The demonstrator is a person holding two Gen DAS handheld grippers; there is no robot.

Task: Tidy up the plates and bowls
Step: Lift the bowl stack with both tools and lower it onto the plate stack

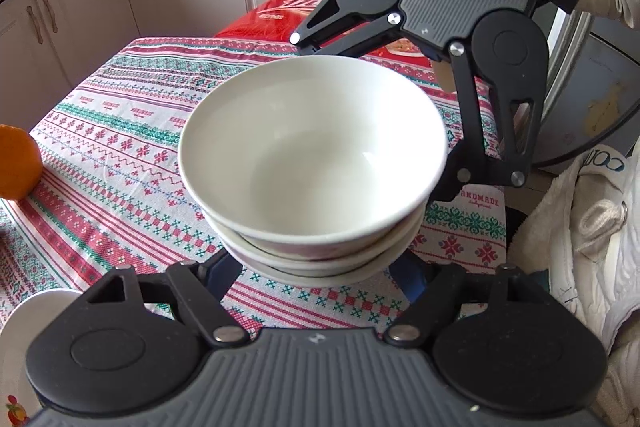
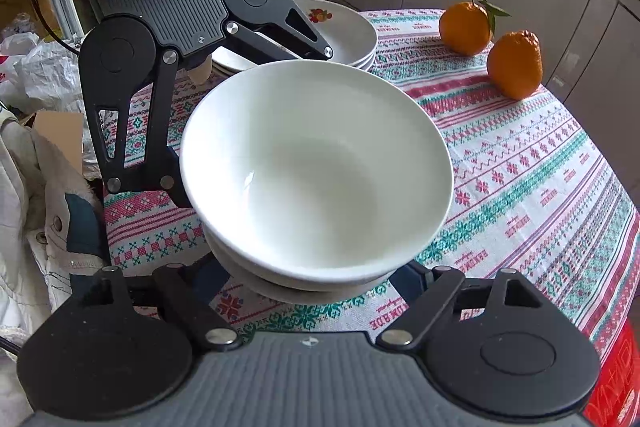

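Bowl stack cradled between both grippers, mid-transfer.
Left gripper and right gripper are spread wide around it; contact unclear. Next, probably set it near the plates.

Left gripper jaws spread wide; right gripper likewise.

White bowls nested upright, seemingly three, stacked plates behind

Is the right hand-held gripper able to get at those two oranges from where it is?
Probably not directly: the right hand-held gripper straddles the stacked bowls, which lie between it and the oranges. It would need to go around.
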